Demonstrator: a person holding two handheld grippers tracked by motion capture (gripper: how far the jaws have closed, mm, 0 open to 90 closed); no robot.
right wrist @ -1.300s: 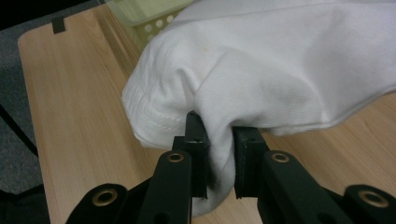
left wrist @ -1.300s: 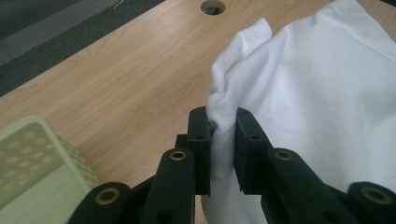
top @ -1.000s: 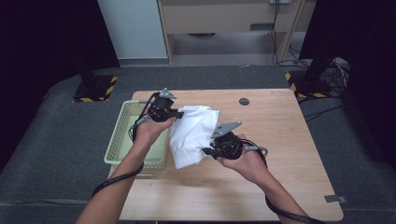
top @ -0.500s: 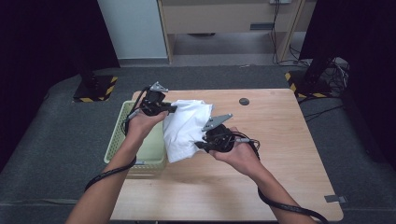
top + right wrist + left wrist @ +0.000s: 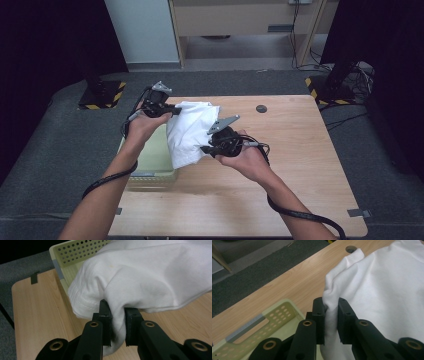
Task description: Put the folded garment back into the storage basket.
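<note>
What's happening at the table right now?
A person holds a white cloth between two hand-held grippers above the wooden table. The left gripper is shut on a fold at one end, the right gripper on a bunched part at the other. The cloth hangs bundled between them, partly over the pale green perforated basket at the table's left edge.

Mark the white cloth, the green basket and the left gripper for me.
white cloth (image 5: 187, 131), high view, middle of the bunched fabric.
green basket (image 5: 275, 313), left gripper view, perforated rim corner.
left gripper (image 5: 331, 315), left gripper view, between the tips clamping the cloth.
</note>
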